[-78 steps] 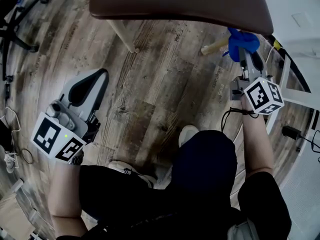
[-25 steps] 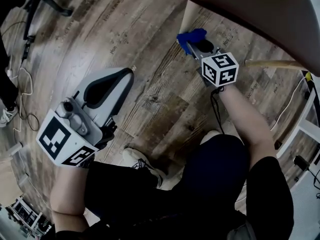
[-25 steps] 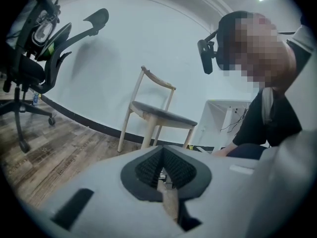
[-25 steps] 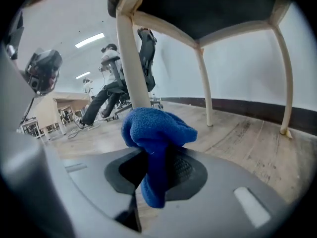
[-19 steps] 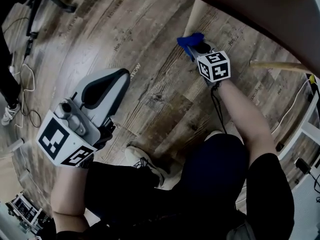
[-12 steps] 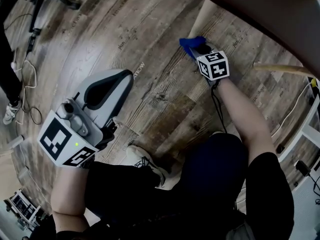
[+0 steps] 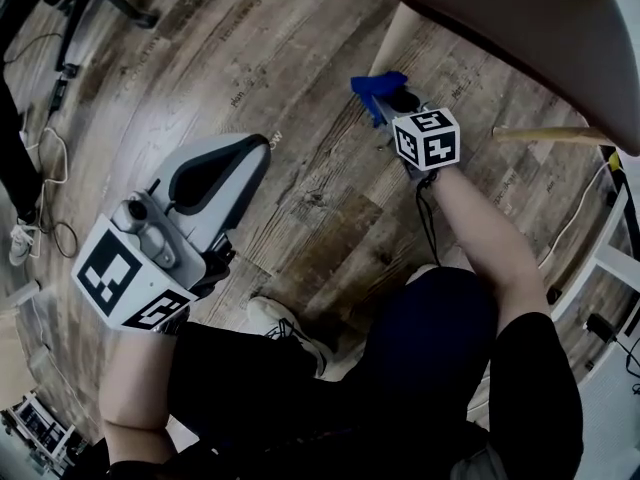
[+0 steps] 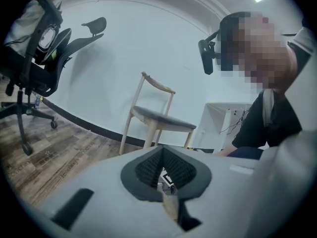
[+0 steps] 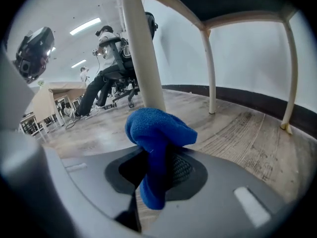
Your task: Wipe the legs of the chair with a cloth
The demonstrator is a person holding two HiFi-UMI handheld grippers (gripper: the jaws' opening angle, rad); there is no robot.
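1. the right gripper [image 9: 158, 170] is clamping a blue cloth [image 9: 158, 133] between its jaws. the bunched top is sticking out past the tips and a tail is hanging below.
2. the cloth is sitting right at the near chair leg [image 9: 143, 53], low down by the floor [image 7: 300, 168]. whether it is actually pressing on the wood is not showing clearly.
3. the left gripper [image 8: 166, 170] is hanging well apart at the left, jaws drawn together and carrying nothing.
4. the seat [image 7: 520, 28] is looming over the right gripper, and two more legs are standing far right.
5. risk, as i am judging it: the jaws are pinching only a narrow fold, so dragging along the leg could be pulling the cloth free.
6. another risk: the cloth is meeting one side only, so the far side could be going unwiped. hard gripper tips could also be scraping the leg if the bunch is flattening.
7. writing: faint print is showing on some floor planks, too blurred for reading. the cubes are bearing only black-and-white square markers, and no brand is showing.
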